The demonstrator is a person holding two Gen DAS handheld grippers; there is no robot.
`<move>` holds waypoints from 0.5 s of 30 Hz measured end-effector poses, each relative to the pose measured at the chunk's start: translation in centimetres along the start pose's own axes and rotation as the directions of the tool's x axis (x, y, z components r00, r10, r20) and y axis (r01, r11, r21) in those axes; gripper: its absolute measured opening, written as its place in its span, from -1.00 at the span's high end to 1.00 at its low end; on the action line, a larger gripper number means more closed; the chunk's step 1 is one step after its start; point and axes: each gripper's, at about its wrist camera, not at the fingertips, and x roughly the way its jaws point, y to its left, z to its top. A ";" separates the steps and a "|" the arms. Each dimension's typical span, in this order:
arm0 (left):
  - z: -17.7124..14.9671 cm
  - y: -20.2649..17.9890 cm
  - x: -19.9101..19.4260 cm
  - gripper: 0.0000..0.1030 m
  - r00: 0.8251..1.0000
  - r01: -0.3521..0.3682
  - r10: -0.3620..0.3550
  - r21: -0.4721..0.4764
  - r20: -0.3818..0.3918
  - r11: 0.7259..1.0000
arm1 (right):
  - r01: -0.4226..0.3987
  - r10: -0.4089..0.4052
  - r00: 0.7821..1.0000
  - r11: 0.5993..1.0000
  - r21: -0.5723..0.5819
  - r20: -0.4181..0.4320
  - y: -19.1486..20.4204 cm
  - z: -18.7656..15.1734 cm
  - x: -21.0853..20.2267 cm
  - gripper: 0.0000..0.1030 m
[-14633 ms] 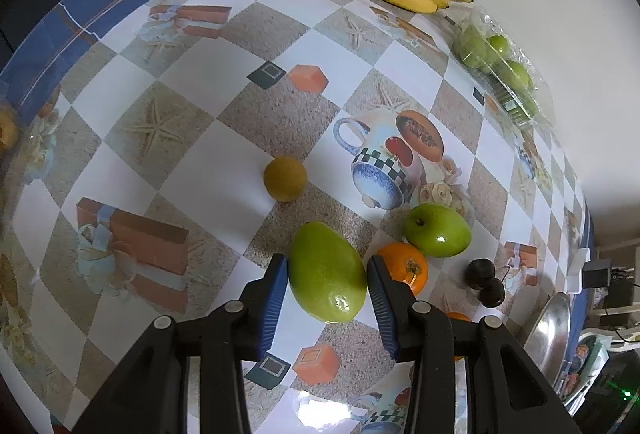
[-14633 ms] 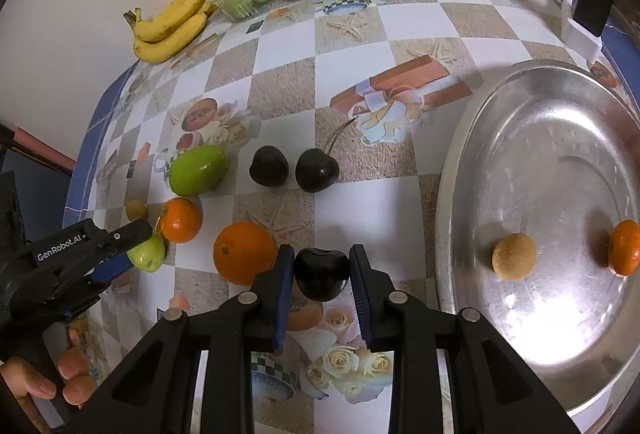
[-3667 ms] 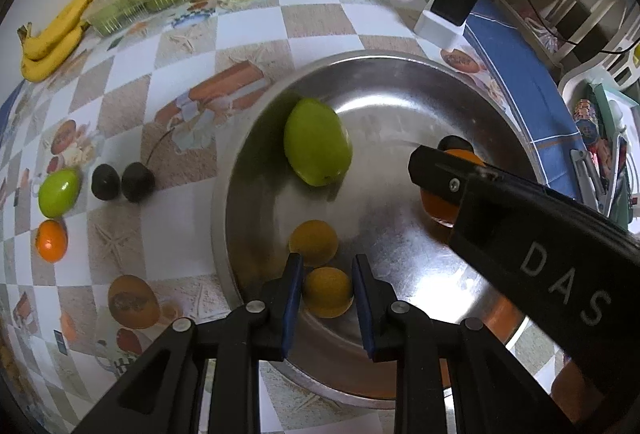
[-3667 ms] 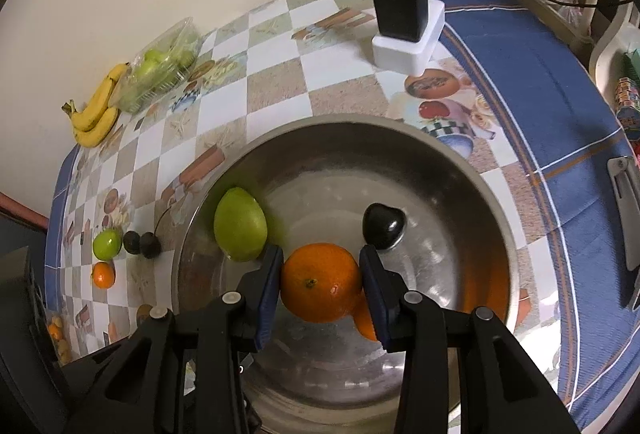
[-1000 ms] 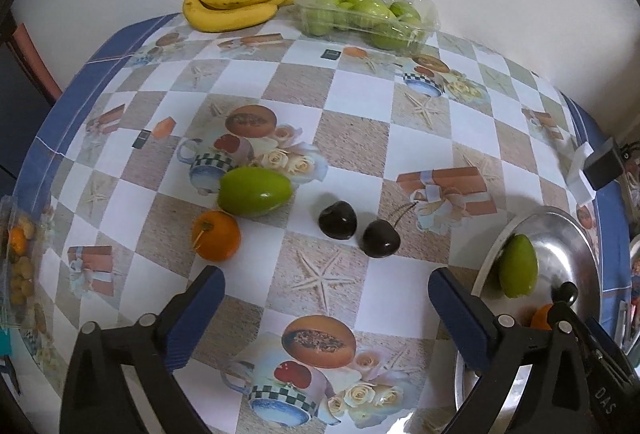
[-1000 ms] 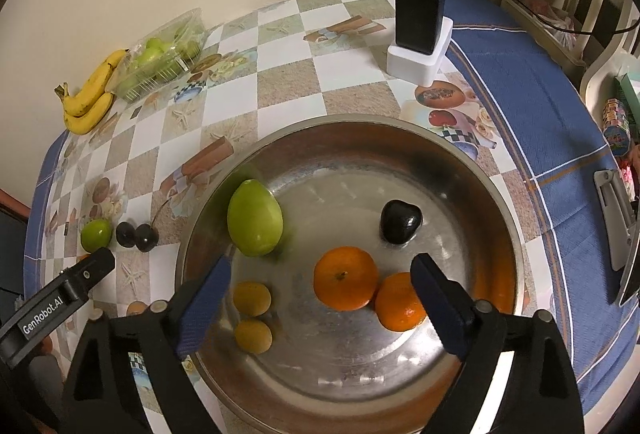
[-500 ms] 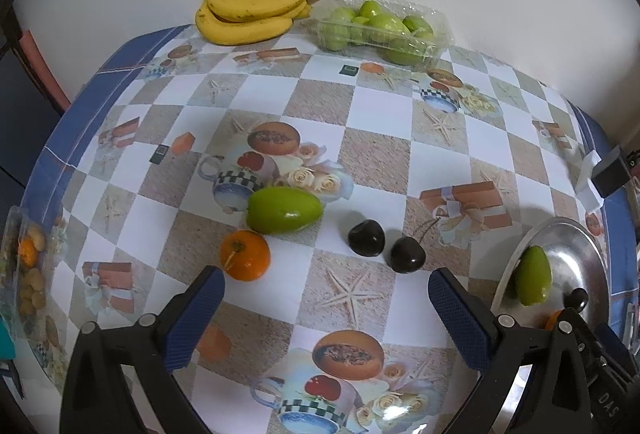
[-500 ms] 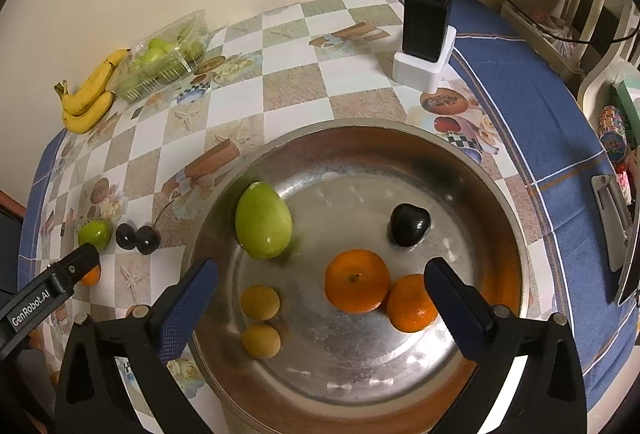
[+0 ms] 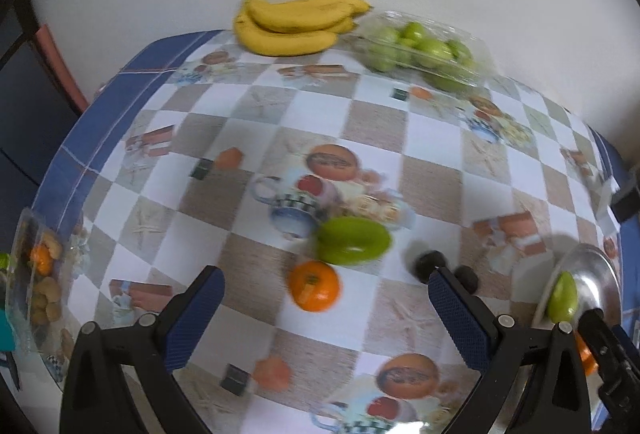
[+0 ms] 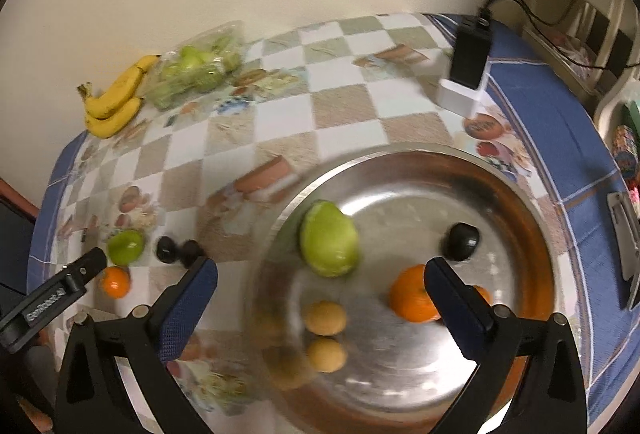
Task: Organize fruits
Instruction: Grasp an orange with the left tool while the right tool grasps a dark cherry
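In the right wrist view, the right gripper (image 10: 320,298) is hanging over the metal tray (image 10: 520,202) with its jaws spread as wide as they go, having just been opening, and nothing is sitting between them. Nearest the camera, two small yellow-brown fruits (image 10: 325,318) are lying one behind the other at lower centre of the tray. To their right, two oranges (image 10: 412,294) are touching, the second mostly hidden behind the right finger. Farther up, one large green fruit (image 10: 329,239) is resting near the tray's left rim and one dark cherry (image 10: 462,241) is sitting at centre right. That is making six fruits in the tray.

In the left wrist view, the left gripper (image 9: 324,294) is also standing released, jaws wide apart and empty, above the checked tablecloth (image 9: 432,122). Between its fingers, at centre frame, one small orange (image 9: 315,286) is lying on the cloth, with one green mango (image 9: 354,240) just beyond it. Two dark cherries (image 9: 430,266) are sitting side by side to the right, partly behind the right finger. At the far edge, upper centre, one bunch of bananas (image 9: 296,24) is lying beside one clear pack of green fruits (image 9: 424,50); their number cannot be counted.
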 end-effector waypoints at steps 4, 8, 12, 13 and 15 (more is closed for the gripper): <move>0.5 2.4 0.4 -1.00 1.000 -0.022 0.022 -0.034 0.003 0.999 | -0.023 0.024 0.999 0.999 -0.029 0.021 2.2 0.2 -0.3 -1.00; 0.9 4.3 0.9 -1.00 0.999 -0.040 0.040 -0.060 0.003 0.997 | -0.054 0.056 0.998 0.996 -0.074 0.032 4.7 0.3 -0.2 -1.00; 1.2 5.9 1.5 -1.00 0.999 -0.038 0.038 -0.090 -0.001 0.995 | -0.081 0.084 0.996 0.992 -0.096 0.029 6.6 0.3 0.2 -1.00; 1.3 6.2 1.6 -1.00 0.999 -0.034 0.034 -0.098 -0.004 0.995 | -0.086 0.089 0.996 0.991 -0.099 0.027 7.0 0.3 0.3 -1.00; 1.4 6.8 1.9 -1.00 1.000 -0.020 0.019 -0.114 -0.010 0.993 | -0.096 0.099 0.995 0.990 -0.108 0.022 7.7 0.3 0.7 -0.99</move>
